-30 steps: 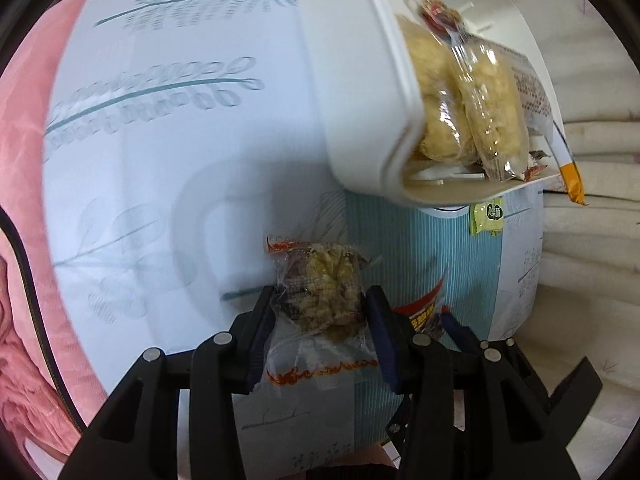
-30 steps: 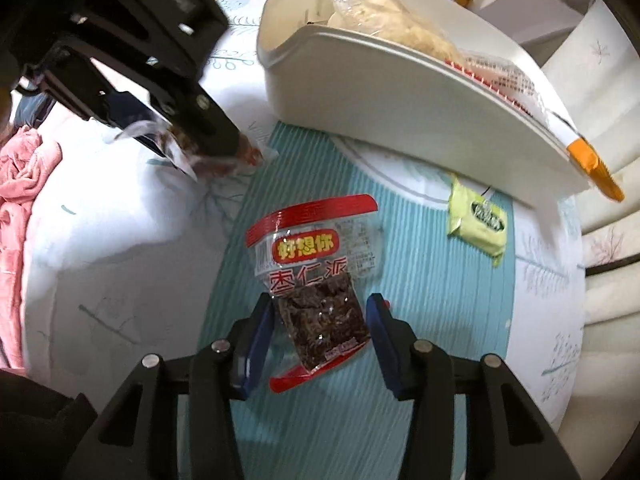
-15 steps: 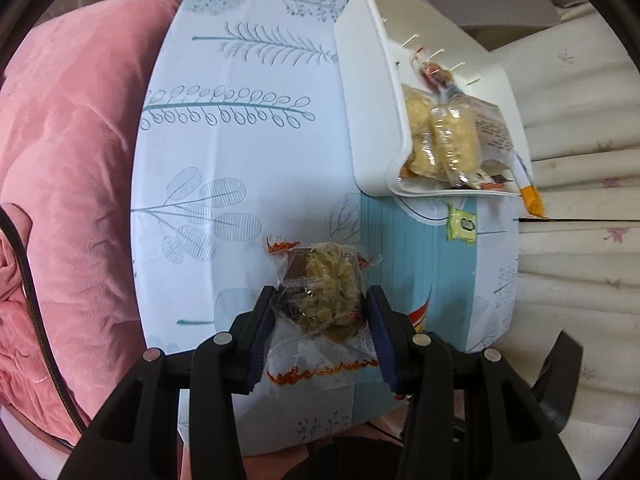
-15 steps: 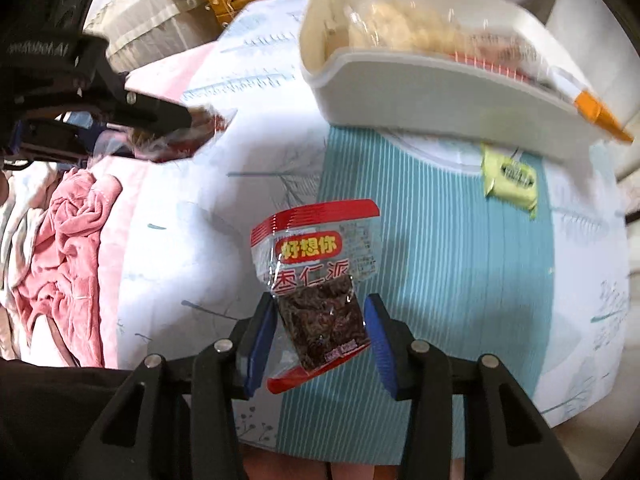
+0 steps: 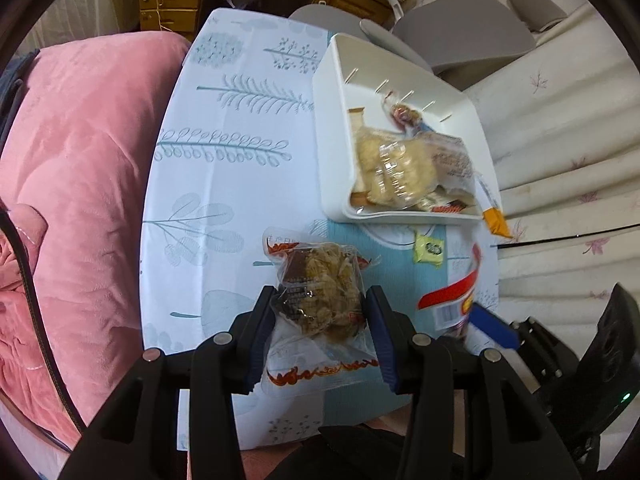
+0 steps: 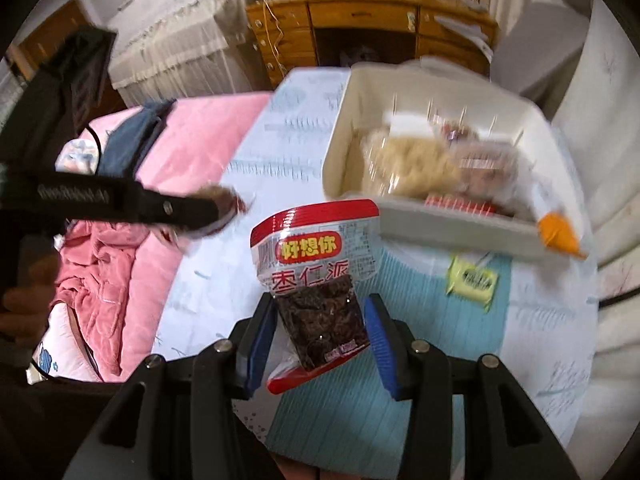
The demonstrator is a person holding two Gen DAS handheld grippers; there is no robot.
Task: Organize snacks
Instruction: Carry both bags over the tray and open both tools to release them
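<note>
My left gripper (image 5: 320,312) is shut on a clear-wrapped flaky pastry snack (image 5: 320,284), held above the table. My right gripper (image 6: 320,320) is shut on a red-topped bag of dark date snack (image 6: 316,276), also held in the air; that bag (image 5: 452,300) shows at the right of the left wrist view. The white bin (image 5: 332,128) on the table holds several wrapped snacks; it also shows in the right wrist view (image 6: 352,172). A small yellow-green packet (image 5: 430,248) lies on the table just in front of the bin, also seen in the right wrist view (image 6: 472,280).
The table (image 5: 224,168) has a white leaf-print cloth with a teal striped patch. A pink blanket (image 5: 80,160) lies along its left side. A wooden dresser (image 6: 360,28) stands behind, and a grey chair (image 5: 460,28) sits beyond the bin. An orange wrapper (image 6: 558,234) sticks out over the bin's corner.
Both grippers have risen and pulled back from the table with their snacks, so the table and bin look smaller and farther. Both grips are unchanged.
</note>
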